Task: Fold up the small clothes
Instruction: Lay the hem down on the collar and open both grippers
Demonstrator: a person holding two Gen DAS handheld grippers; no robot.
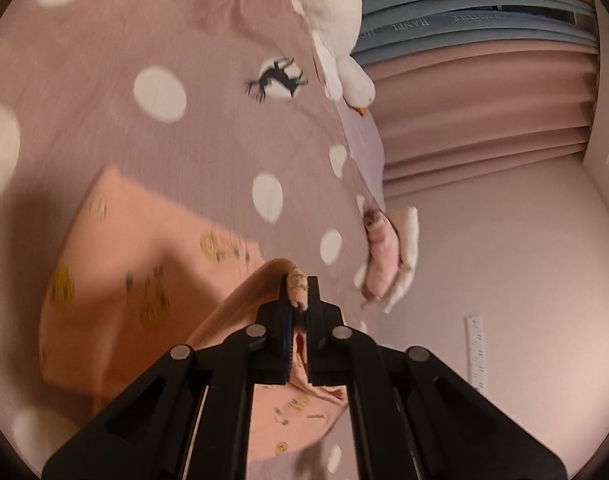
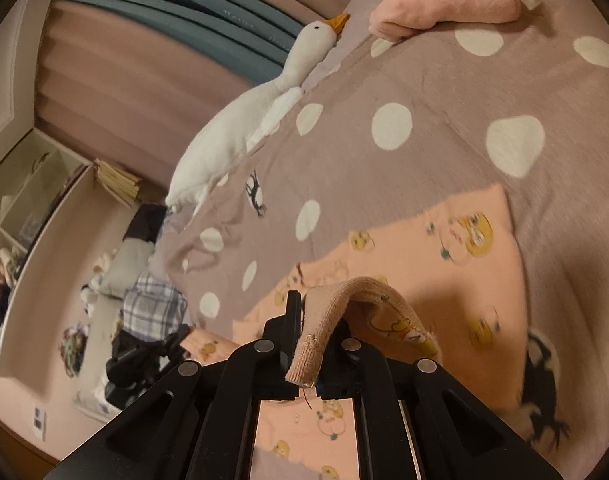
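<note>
A small peach garment (image 1: 116,280) printed with yellow cartoon figures lies on a mauve bedspread (image 1: 104,40) with white dots. My left gripper (image 1: 298,296) is shut on a ribbed edge of this garment, lifting it off the bed so the cloth hangs in a fold below. In the right wrist view the same peach garment (image 2: 444,272) spreads to the right. My right gripper (image 2: 310,312) is shut on its ribbed cuff (image 2: 328,320), which arches over the right finger and droops toward the camera.
A white plush goose (image 2: 240,120) lies along the bed's edge, also seen as the goose (image 1: 336,20). Folded pink and white clothes (image 2: 444,4) sit at the far side, the same pile (image 1: 388,256) at the bed's edge. Curtains (image 1: 484,100), shelves (image 2: 20,200) and floor clutter (image 2: 144,320) surround the bed.
</note>
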